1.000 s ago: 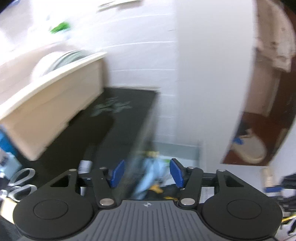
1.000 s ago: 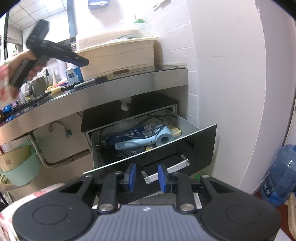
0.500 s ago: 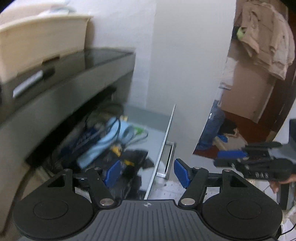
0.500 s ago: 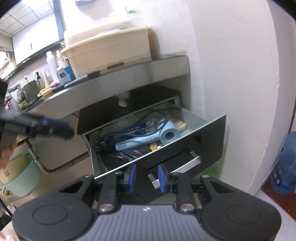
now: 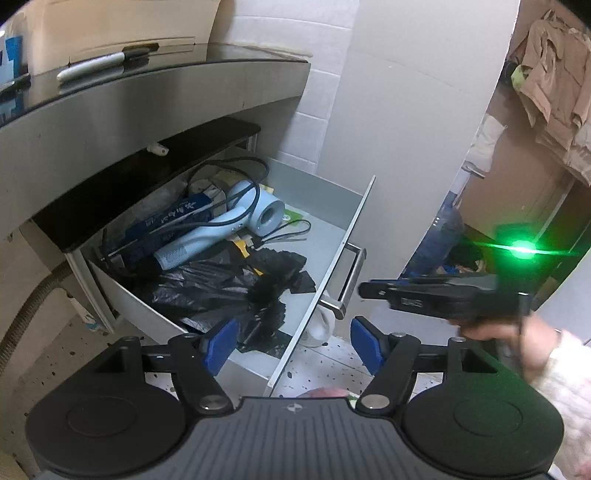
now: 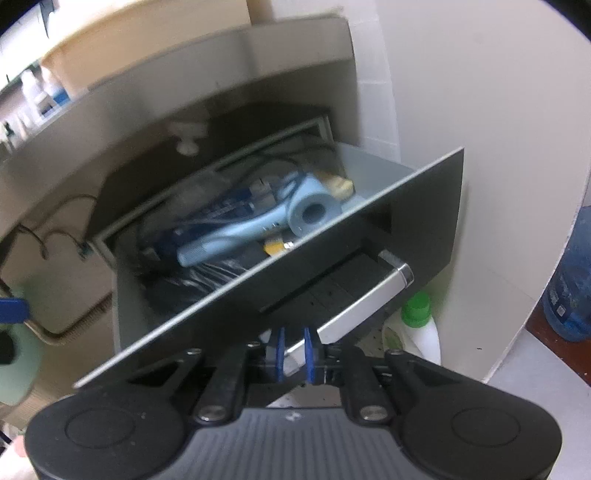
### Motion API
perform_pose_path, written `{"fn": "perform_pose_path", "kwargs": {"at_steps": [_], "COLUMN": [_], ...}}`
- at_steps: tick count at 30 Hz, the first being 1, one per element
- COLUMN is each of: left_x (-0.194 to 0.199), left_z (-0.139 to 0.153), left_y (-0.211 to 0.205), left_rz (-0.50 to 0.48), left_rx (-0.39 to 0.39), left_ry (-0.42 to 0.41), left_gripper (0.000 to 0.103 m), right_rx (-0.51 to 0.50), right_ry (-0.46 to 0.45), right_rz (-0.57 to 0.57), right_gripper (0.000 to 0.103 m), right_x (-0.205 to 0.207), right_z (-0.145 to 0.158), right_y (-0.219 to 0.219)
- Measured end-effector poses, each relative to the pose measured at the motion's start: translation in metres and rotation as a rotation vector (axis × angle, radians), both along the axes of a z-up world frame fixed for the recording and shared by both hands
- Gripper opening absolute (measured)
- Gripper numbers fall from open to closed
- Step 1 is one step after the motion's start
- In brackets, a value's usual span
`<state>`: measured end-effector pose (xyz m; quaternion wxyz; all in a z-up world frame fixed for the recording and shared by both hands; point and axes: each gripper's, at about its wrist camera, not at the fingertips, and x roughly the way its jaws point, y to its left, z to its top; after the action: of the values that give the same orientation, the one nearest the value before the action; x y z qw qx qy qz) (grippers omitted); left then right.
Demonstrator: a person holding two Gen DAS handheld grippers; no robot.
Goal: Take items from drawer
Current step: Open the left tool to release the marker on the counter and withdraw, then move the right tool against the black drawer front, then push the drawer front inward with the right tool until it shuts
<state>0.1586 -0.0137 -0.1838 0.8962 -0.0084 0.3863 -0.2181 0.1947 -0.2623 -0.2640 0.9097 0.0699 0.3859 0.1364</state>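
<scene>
The grey drawer (image 5: 325, 192) under the counter stands pulled open. It holds a light blue hair dryer (image 5: 221, 225) with its black cord, a dark blue packet (image 5: 173, 221) and crumpled black plastic bags (image 5: 236, 284). My left gripper (image 5: 295, 341) is open and empty above the drawer's front corner. My right gripper (image 6: 294, 352) has its jaws nearly closed with nothing between them, close in front of the drawer's silver handle (image 6: 362, 306). The hair dryer (image 6: 258, 225) also shows in the right wrist view. The right gripper's body (image 5: 443, 295) shows in the left wrist view.
A dark counter (image 5: 147, 81) overhangs the drawer, with a beige bin (image 5: 110, 29) and a silver pen (image 5: 99, 66) on it. A white bottle with a green cap (image 6: 417, 317) stands below the drawer by the white wall. A blue water jug (image 6: 572, 288) stands at right.
My left gripper has swung down from the countertop to look into the open drawer. My right gripper has moved in close to the drawer front and its handle.
</scene>
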Motion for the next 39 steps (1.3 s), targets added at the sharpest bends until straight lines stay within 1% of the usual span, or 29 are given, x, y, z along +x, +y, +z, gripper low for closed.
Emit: {"fn": "perform_pose_path", "kwargs": {"at_steps": [4,10,13,16,18,19,21,22,24,26,28,29,33,37,39], "left_x": [-0.002,-0.005,-0.005,-0.006,-0.006,-0.006,-0.006,-0.005,-0.005,-0.005,-0.006,-0.006,-0.007,-0.005,-0.005], "left_z": [0.0,0.004,0.006,0.008,0.009,0.009,0.008,0.008,0.008,0.009,0.01,0.011,0.012,0.013,0.012], "left_y": [0.005,0.014,0.016,0.019,0.02,0.021,0.022,0.023,0.024,0.025,0.026,0.027,0.031,0.031,0.028], "left_rz": [-0.008,-0.015,-0.019,-0.02,-0.018,-0.016,-0.011,-0.01,-0.009,-0.011,-0.012,-0.012,-0.012,-0.016,-0.021], "left_rx": [0.004,-0.004,-0.008,-0.021,-0.021,-0.02,-0.024,-0.028,-0.032,-0.035,-0.039,-0.042,-0.059,-0.071,-0.067], "left_ry": [-0.006,-0.021,-0.026,-0.029,-0.034,-0.036,-0.034,-0.03,-0.026,-0.029,-0.028,-0.027,-0.024,-0.028,-0.03], "left_gripper": [0.067,0.068,0.068,0.068,0.07,0.07,0.07,0.07,0.07,0.07,0.07,0.07,0.071,0.071,0.071], "right_rx": [-0.023,-0.006,0.024,0.054,0.082,0.099,0.149,0.189,0.276,0.334,0.376,0.392,0.412,0.451,0.449], "right_ry": [0.028,0.052,0.067,0.091,0.109,0.123,0.167,0.198,0.251,0.297,0.322,0.333,0.347,0.37,0.376], "right_rz": [0.004,-0.023,-0.052,-0.12,-0.141,-0.156,-0.195,-0.226,-0.281,-0.324,-0.349,-0.363,-0.423,-0.449,-0.453], "right_gripper": [0.009,0.009,0.01,0.014,0.015,0.022,0.031,0.032,0.032,0.032,0.025,0.024,0.023,0.022,0.022], "right_x": [0.016,0.029,0.033,0.036,0.039,0.041,0.045,0.048,0.053,0.058,0.063,0.064,0.066,0.066,0.067], "right_z": [-0.012,-0.02,-0.02,-0.021,-0.022,-0.022,-0.026,-0.029,-0.036,-0.044,-0.051,-0.053,-0.057,-0.061,-0.061], "right_y": [0.002,-0.003,-0.011,-0.02,-0.025,-0.027,-0.031,-0.034,-0.04,-0.042,-0.042,-0.041,-0.039,-0.043,-0.043]}}
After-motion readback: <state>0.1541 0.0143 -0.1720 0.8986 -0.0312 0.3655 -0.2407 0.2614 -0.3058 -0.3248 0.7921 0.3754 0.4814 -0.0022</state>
